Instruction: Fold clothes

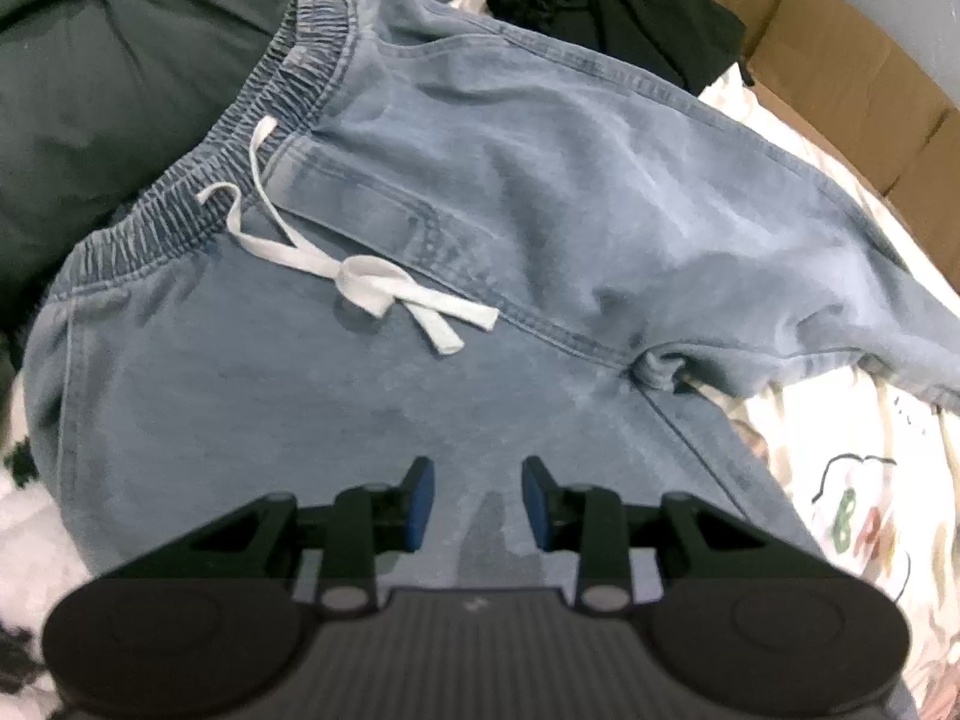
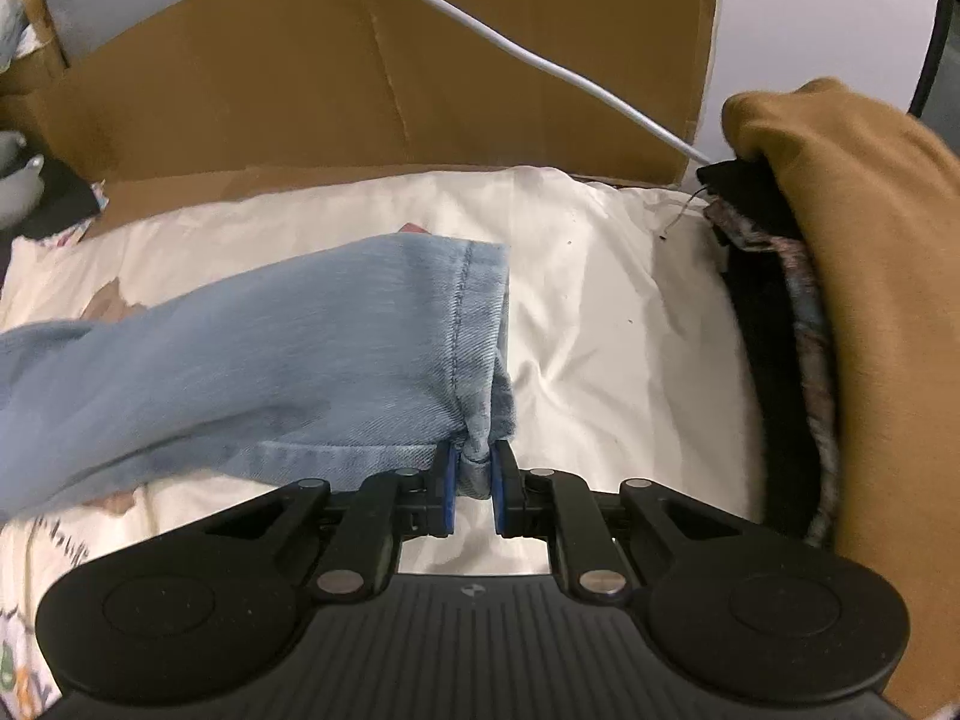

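Pale printed bedsheet (image 2: 600, 312), cardboard (image 2: 360, 78) along its far edge. Light-blue jeans (image 1: 480, 240) spread across it, one leg cut off by the frame. Left gripper (image 1: 477, 495) over the denim, jaws apart, holding nothing. Right gripper (image 2: 473, 489) clamped on the leg hem (fabric bunched between pads). Dark garment (image 1: 618, 6) at the far edge, blurred.

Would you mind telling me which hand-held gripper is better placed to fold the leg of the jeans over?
Right. The right hand-held gripper is pinching the leg hem already; the left hand-held gripper hovers open above the jeans.
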A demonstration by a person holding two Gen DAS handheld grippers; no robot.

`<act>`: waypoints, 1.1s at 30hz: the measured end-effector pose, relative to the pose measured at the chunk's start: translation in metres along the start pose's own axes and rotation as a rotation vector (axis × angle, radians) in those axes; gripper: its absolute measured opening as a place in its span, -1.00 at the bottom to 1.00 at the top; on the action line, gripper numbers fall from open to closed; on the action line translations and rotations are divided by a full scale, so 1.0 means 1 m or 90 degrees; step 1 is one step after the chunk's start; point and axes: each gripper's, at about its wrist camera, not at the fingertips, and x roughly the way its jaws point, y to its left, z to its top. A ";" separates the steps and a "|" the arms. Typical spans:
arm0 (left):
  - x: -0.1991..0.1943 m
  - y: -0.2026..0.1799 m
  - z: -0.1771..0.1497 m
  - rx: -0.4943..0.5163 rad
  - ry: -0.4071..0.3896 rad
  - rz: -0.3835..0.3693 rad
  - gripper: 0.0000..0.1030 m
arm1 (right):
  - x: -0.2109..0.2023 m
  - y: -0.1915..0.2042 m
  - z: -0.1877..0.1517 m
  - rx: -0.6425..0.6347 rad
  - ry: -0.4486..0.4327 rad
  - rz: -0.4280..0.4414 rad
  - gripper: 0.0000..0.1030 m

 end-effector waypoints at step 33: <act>0.045 -0.052 0.063 0.128 -0.056 -0.027 -0.34 | -0.081 -0.061 0.065 -0.030 0.021 -0.143 -1.00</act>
